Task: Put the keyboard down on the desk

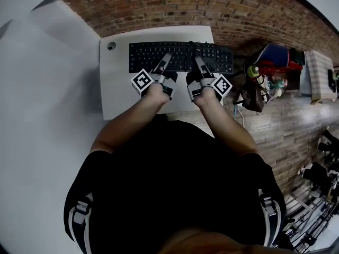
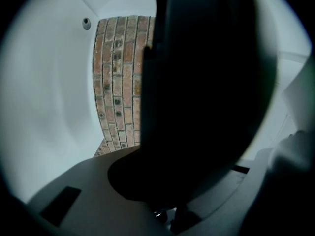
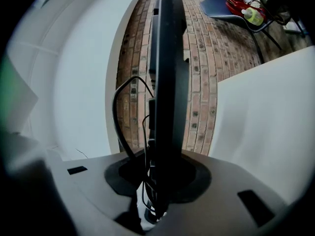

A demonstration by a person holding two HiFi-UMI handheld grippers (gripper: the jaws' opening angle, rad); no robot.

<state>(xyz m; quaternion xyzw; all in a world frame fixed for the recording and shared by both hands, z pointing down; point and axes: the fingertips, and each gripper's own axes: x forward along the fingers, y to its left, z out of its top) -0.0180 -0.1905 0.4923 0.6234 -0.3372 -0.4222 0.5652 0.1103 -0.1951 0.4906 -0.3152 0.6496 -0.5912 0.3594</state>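
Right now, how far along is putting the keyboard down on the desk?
Done: the left hand-held gripper and right hand-held gripper both clamp the keyboard by its near edge, over the desk. In hand: it seems held clear of the desk; the right gripper view shows brick wall on both sides of its edge. Remaining: lower it onto the desk, then open both.

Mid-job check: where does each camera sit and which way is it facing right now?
Head view: on the person's head, looking steeply down at white desk and keyboard; torso, forearms, left gripper, right gripper show.
Left gripper view: on the left gripper, looking along its fingers at the keyboard edge-on, brickwork beyond; no body.
Right gripper view: likewise on the right gripper; keyboard edge-on, cable.
Shared: keyboard, desk.
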